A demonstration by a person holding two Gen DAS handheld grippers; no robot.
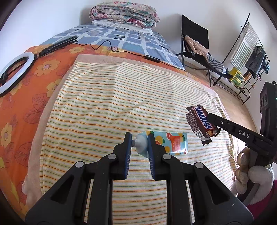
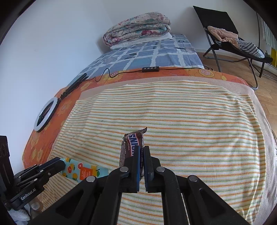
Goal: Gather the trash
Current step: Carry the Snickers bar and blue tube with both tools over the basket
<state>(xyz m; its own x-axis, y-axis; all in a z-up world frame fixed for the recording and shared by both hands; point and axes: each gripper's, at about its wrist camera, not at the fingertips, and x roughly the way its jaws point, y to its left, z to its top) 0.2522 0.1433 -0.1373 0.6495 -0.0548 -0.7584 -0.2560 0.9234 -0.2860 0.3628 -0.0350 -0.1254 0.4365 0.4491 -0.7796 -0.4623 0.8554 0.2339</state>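
A light-blue drink pouch (image 1: 170,142) with orange fruit print lies on the striped towel (image 1: 112,97). My left gripper (image 1: 139,143) is closed around its pale cap end, the blue pads on both sides of it. My right gripper (image 2: 141,155) is shut on a brown Snickers wrapper (image 2: 132,145) and holds it above the towel; the wrapper also shows in the left wrist view (image 1: 201,121), off to the right. The pouch shows in the right wrist view (image 2: 84,170) at lower left, with my left gripper's fingers (image 2: 52,166) on it.
The towel covers an orange flowered sheet (image 1: 20,103) on a bed. A ring light (image 1: 15,71) and its cable with a remote (image 1: 152,58) lie at the back left. A folded quilt (image 1: 124,14) sits at the bed's head. A black chair (image 1: 199,43), a drying rack (image 1: 245,52) and a plush toy (image 1: 249,173) stand on the right.
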